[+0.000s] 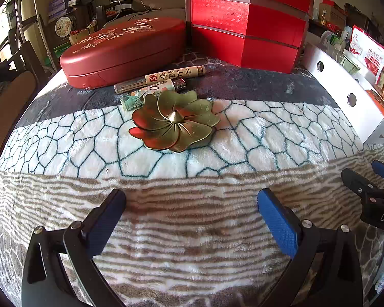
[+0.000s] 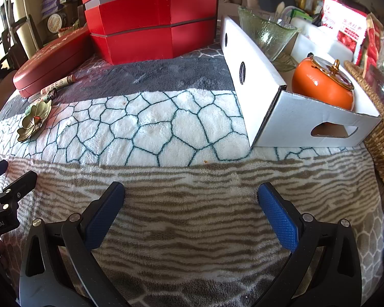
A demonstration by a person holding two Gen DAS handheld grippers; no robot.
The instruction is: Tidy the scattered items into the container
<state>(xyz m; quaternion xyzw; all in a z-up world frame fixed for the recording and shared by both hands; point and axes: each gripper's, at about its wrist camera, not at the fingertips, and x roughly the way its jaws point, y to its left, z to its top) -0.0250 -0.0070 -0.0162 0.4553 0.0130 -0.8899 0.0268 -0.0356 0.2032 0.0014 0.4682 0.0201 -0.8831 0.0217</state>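
Note:
A brass flower-shaped incense holder lies on the patterned blanket, ahead of my left gripper, which is open with nothing between its fingers. Behind the holder lie an incense stick tube, a small patterned box and a lighter. The white cardboard box stands at the right and holds an orange persimmon-shaped jar. My right gripper hovers open over the blanket, left of the box's near corner. The brass holder and tube show far left in the right wrist view.
A red oval case and a tall red tiered box stand at the back. A glass bowl and snack packets sit in or behind the white box. A wicker basket is at the right edge.

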